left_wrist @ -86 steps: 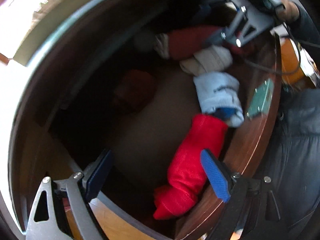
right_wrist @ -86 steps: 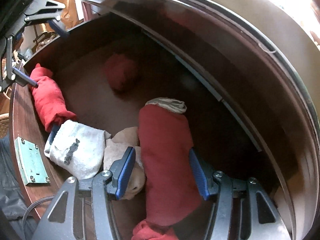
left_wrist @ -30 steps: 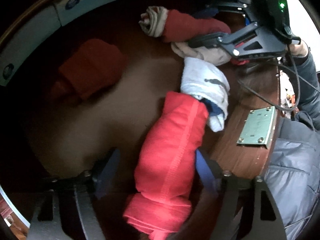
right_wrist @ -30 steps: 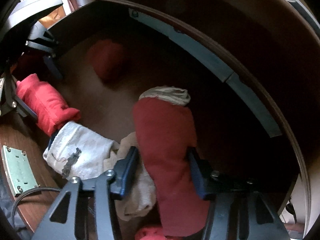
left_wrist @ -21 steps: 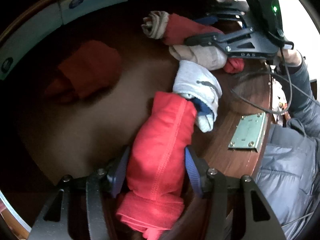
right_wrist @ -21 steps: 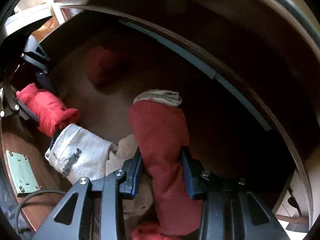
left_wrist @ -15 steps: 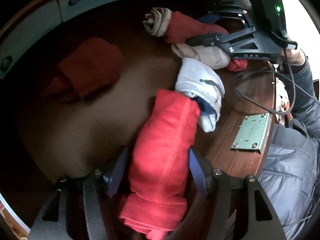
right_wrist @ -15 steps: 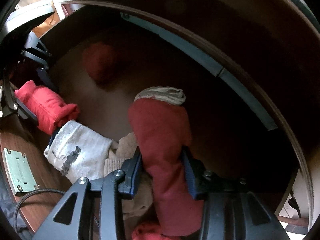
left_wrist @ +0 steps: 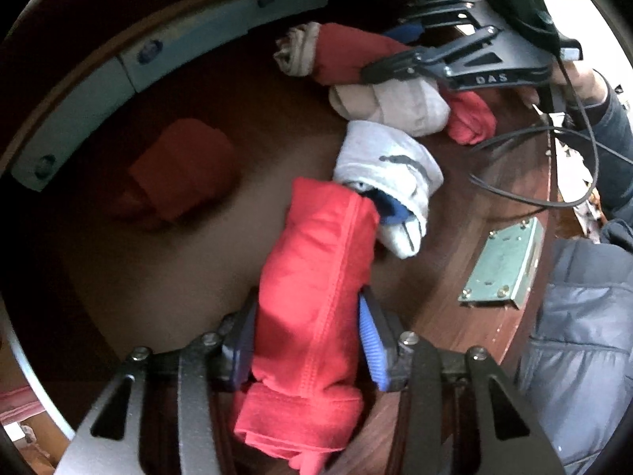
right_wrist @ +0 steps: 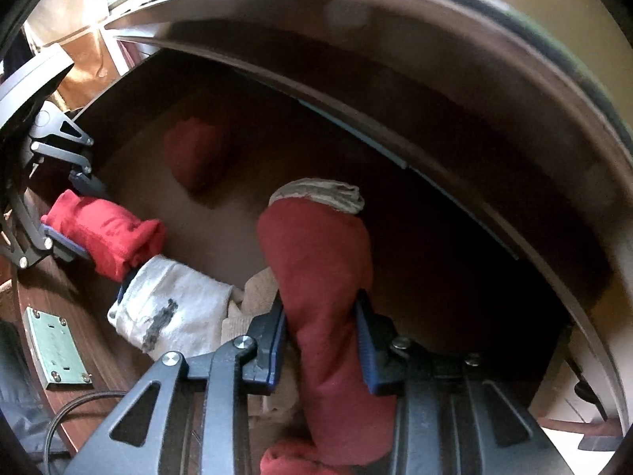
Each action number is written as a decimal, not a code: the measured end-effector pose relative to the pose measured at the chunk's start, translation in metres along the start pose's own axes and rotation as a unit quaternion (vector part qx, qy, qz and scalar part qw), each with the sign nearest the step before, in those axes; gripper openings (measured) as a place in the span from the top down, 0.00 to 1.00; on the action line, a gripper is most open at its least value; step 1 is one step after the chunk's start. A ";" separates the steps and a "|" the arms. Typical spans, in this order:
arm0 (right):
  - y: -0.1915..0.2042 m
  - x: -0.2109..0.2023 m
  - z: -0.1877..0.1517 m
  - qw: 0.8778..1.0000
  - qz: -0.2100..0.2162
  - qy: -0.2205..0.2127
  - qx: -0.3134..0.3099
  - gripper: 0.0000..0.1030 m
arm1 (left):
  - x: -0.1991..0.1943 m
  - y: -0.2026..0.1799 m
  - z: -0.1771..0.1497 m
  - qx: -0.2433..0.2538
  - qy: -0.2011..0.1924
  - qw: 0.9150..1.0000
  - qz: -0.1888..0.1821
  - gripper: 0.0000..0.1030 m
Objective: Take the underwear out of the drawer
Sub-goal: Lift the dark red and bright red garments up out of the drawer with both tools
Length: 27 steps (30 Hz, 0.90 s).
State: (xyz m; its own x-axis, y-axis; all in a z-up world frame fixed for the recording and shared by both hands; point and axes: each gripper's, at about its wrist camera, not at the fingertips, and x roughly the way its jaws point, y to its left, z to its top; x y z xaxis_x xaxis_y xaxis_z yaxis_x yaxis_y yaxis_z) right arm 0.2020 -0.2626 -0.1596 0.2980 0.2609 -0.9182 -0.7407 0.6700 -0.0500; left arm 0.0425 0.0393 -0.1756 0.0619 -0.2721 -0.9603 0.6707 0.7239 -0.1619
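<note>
I am clamping my left gripper (left_wrist: 306, 340) across the bright red roll (left_wrist: 316, 277) and my right gripper (right_wrist: 320, 340) across the dark red roll (right_wrist: 320, 297) — jaws just closing — both rolls lying in the drawer (right_wrist: 455, 277), long axes pointing straight ahead, so I am judging the lift as straight up.

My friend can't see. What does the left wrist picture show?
The left gripper, its jaws just closing, squeezes a bright red roll of underwear inside a wooden drawer. Behind it lie a white roll and more rolls; the right gripper grips a dark red one.
</note>
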 end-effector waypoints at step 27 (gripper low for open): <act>0.023 -0.071 -0.060 0.993 0.018 -0.110 -0.030 0.68 | -0.062 -0.032 -0.044 -0.032 -0.151 0.980 0.123 0.59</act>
State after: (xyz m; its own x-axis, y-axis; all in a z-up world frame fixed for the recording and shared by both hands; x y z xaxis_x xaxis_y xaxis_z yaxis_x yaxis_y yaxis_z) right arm 0.1271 -0.3073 -0.1191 0.3905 0.4342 -0.8118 -0.7856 0.6168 -0.0480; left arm -0.0153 0.0604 -0.1204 0.4385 -0.2530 -0.8624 0.5614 0.8264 0.0430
